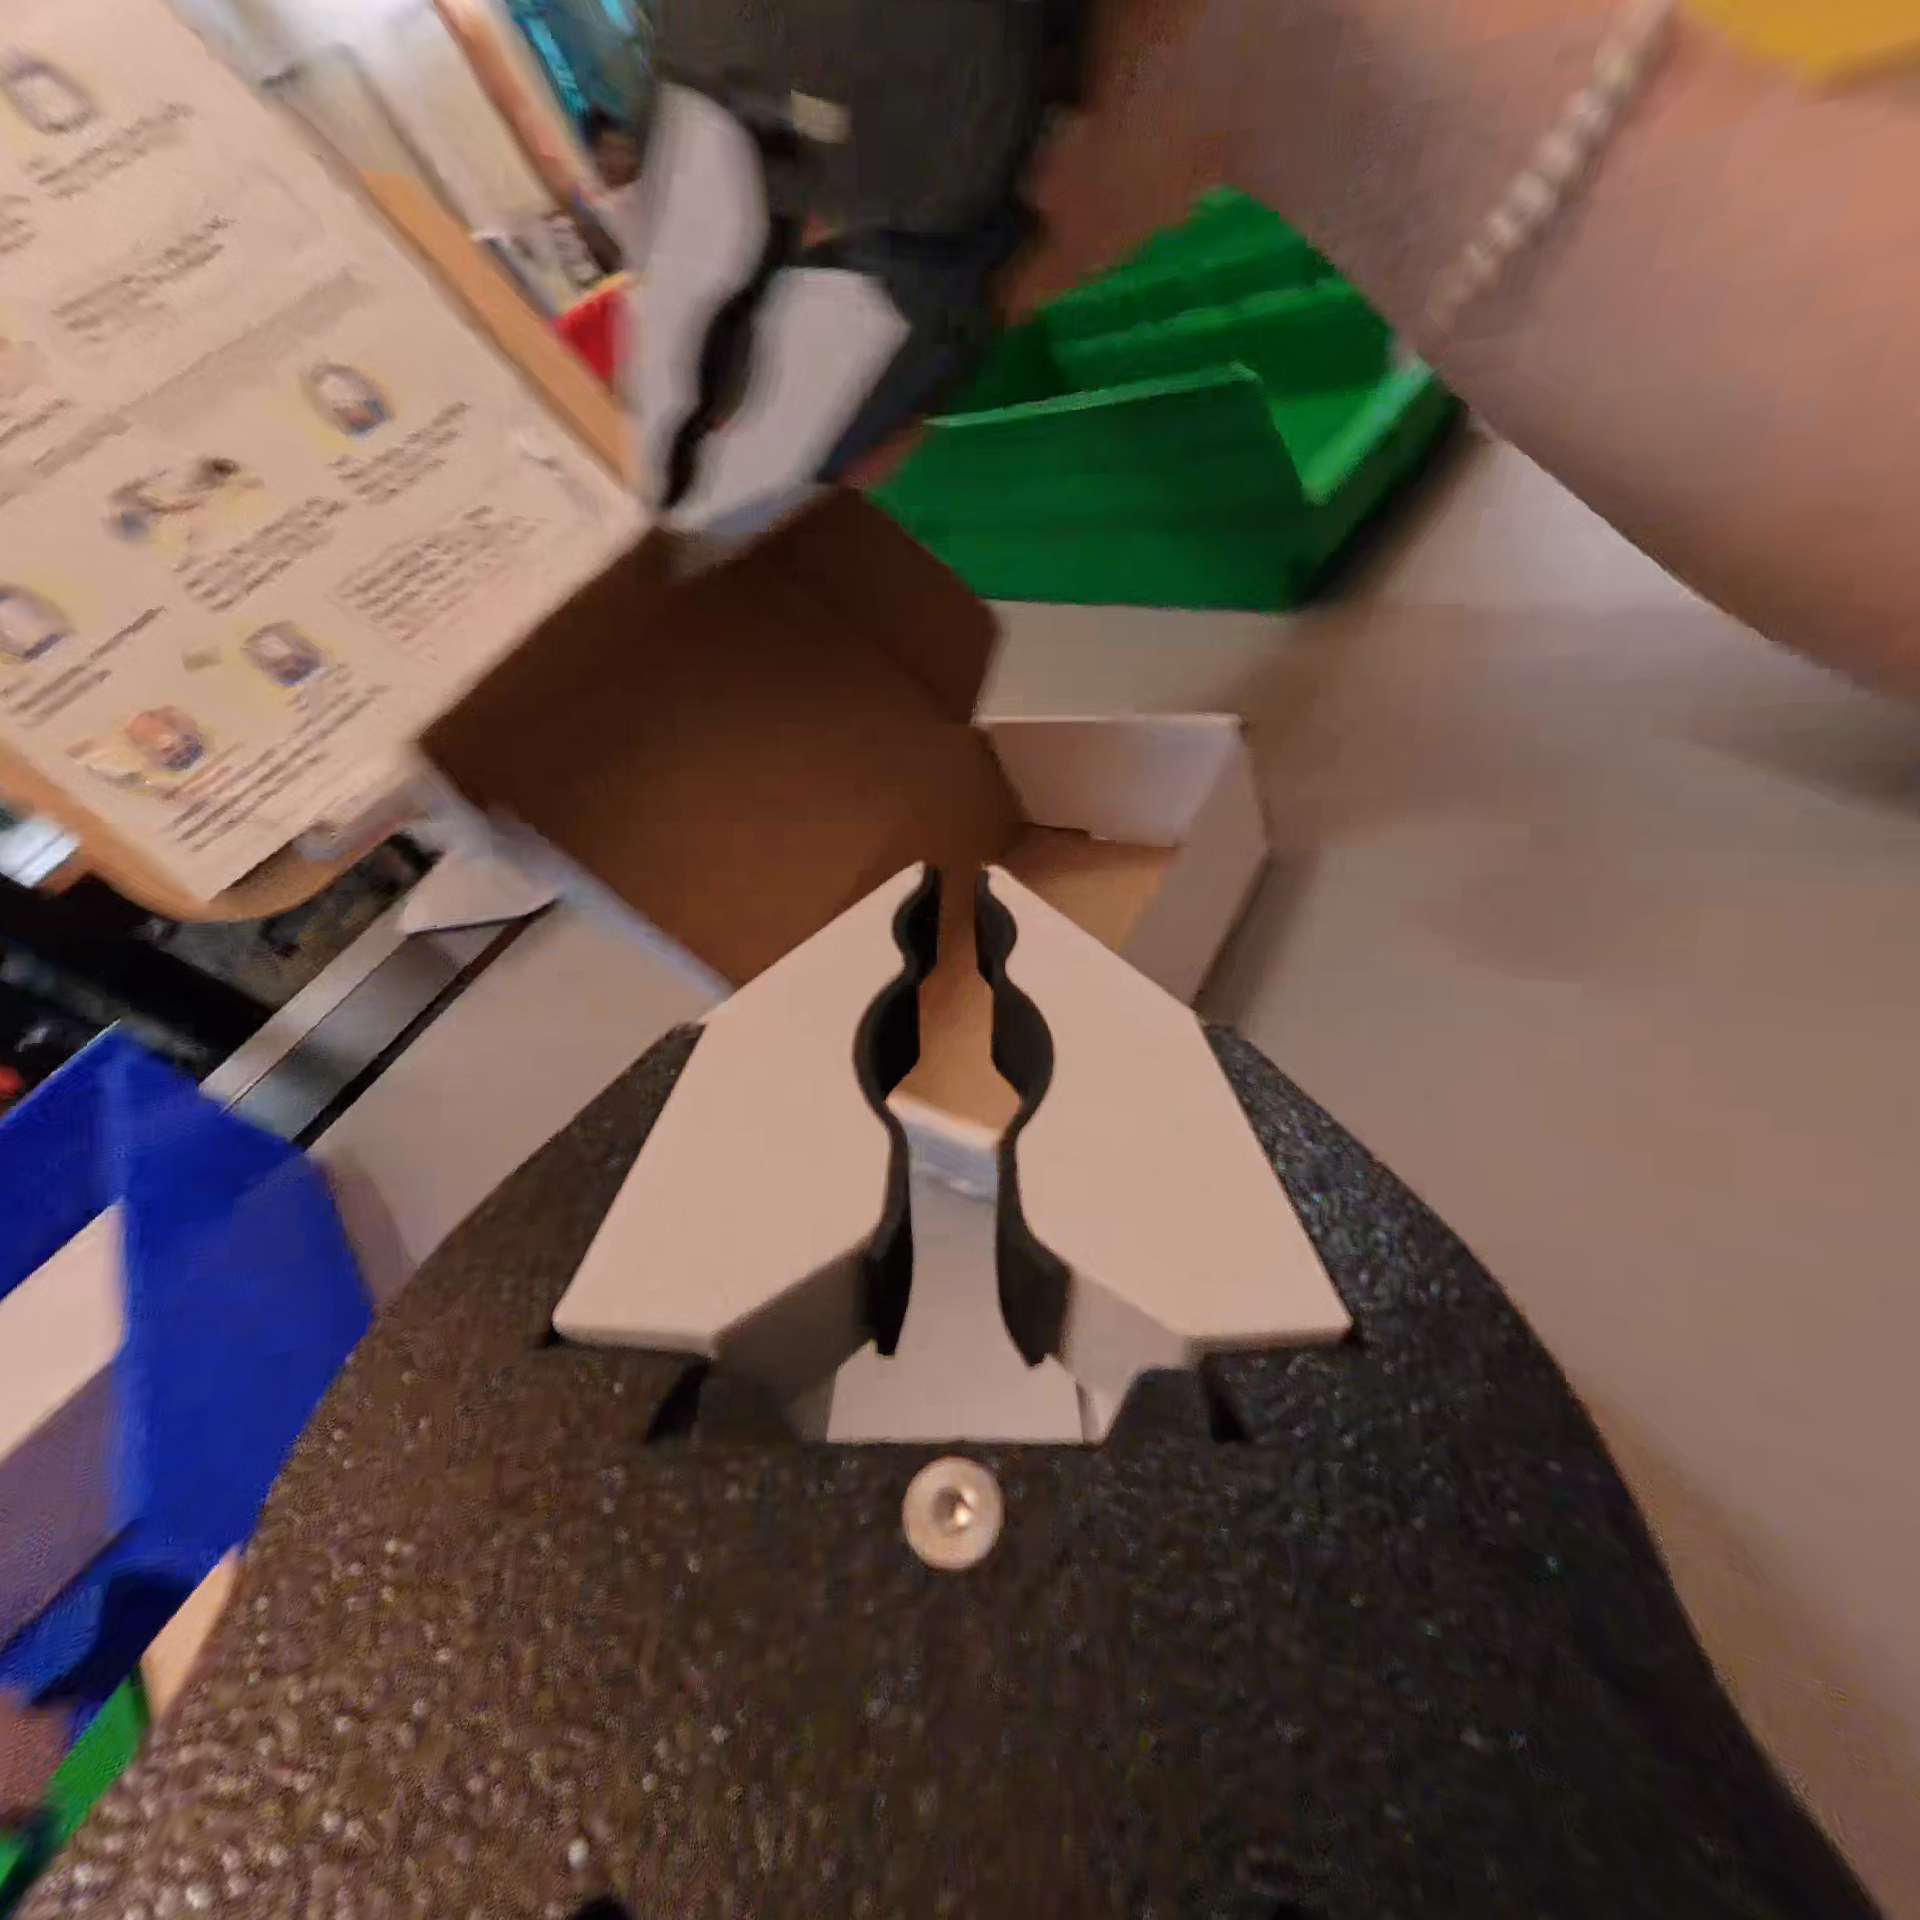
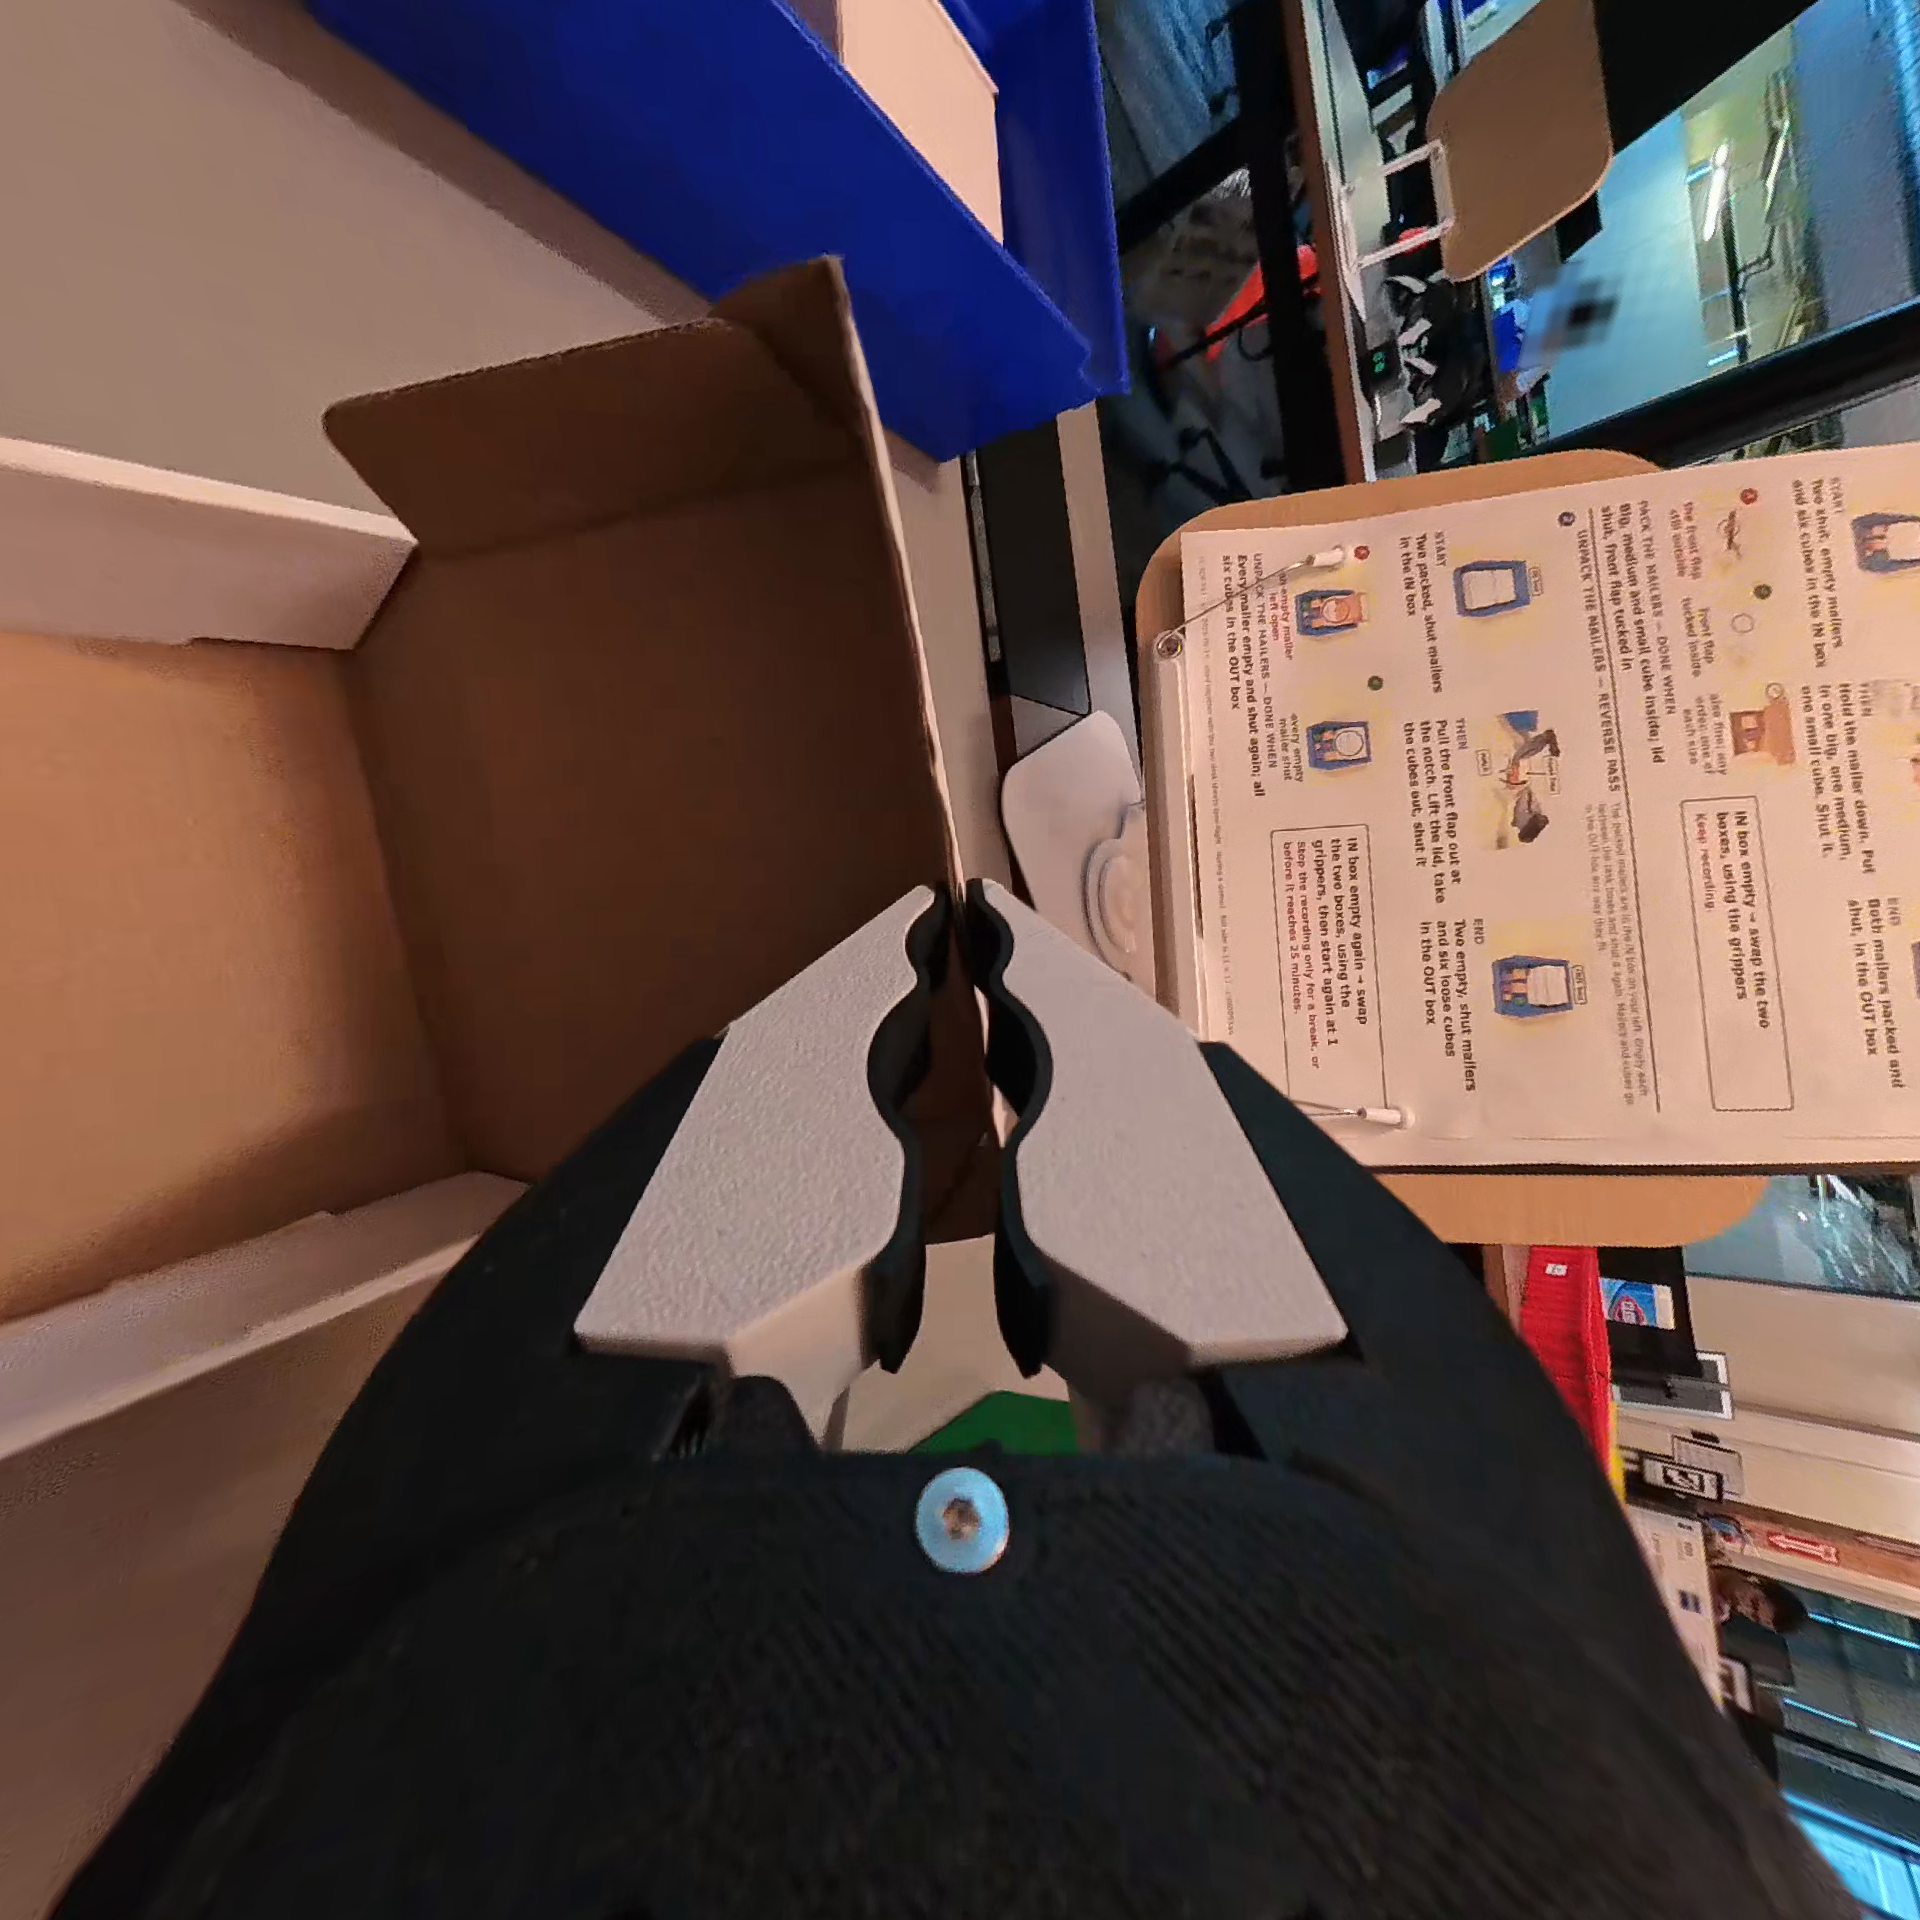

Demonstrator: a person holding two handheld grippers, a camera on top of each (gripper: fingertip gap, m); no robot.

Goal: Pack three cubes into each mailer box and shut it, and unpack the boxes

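Pinching the upright lid (image 2: 665, 748) of the open mailer box (image 2: 156, 935), the right gripper (image 2: 961, 899) has its jaws closed on the lid's thin cardboard edge, the tips almost meeting with the board between them. The same gripper (image 1: 717, 416) shows in the left wrist view, blurred, at the lid's top corner. The left gripper (image 1: 956, 883) points at the box from the near side, its jaws a narrow gap apart with nothing between them; whether it touches the box I cannot tell. A person's forearm (image 1: 1714, 364) with a beaded bracelet (image 1: 1538, 177) crosses the upper right of that view.

White outside and brown inside, the mailer box sits on the pale worktop (image 1: 1507, 987), its inside bare where it shows. A green bin (image 1: 1195, 457) lies just behind it and a blue bin (image 2: 727, 156) stands near the lid's side. An illustrated instruction sheet (image 2: 1558, 810) on a wooden board stands beyond the worktop's edge, with a cluttered room behind.
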